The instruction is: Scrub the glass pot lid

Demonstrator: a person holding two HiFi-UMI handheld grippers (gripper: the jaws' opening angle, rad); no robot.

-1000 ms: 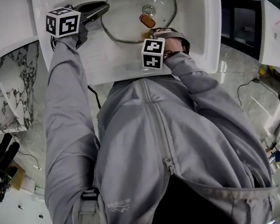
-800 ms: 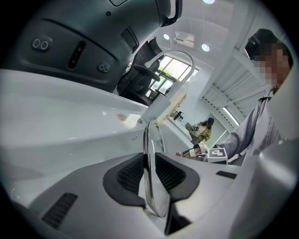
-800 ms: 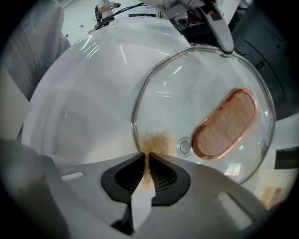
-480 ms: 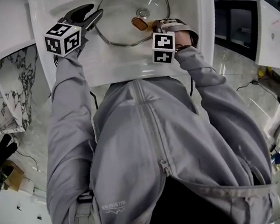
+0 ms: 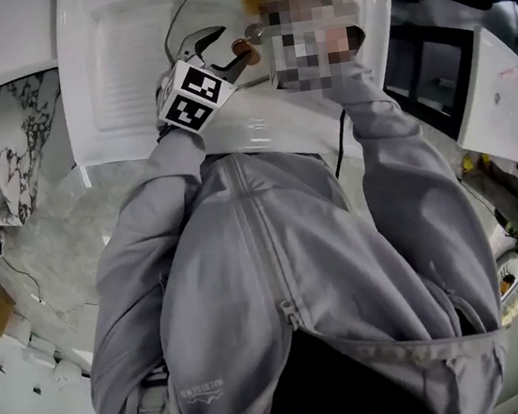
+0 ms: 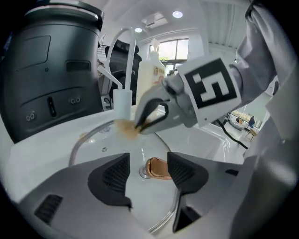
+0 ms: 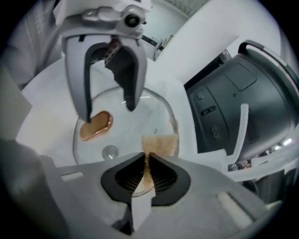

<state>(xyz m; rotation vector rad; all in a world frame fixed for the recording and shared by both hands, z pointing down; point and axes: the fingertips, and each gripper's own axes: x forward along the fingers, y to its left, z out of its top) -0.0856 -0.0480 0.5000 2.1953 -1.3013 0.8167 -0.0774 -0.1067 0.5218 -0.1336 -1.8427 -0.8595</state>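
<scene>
Jaws on left gripper [image 6: 149, 172] spread wide, just been opening, gripping nothing; copper knob [image 6: 158, 168] of glass lid [image 6: 105, 142] shows in the gap between them. Right gripper [image 7: 147, 164] clenched on thin tan scrub pad [image 7: 160, 144], pad end over lid near its rim. Lid lies flat in white sink [image 5: 128, 76]

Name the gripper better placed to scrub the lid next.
Right: the right gripper is shut on the scrub pad over the glass lid. The left gripper has just been opening its jaws, gripping nothing.
</scene>
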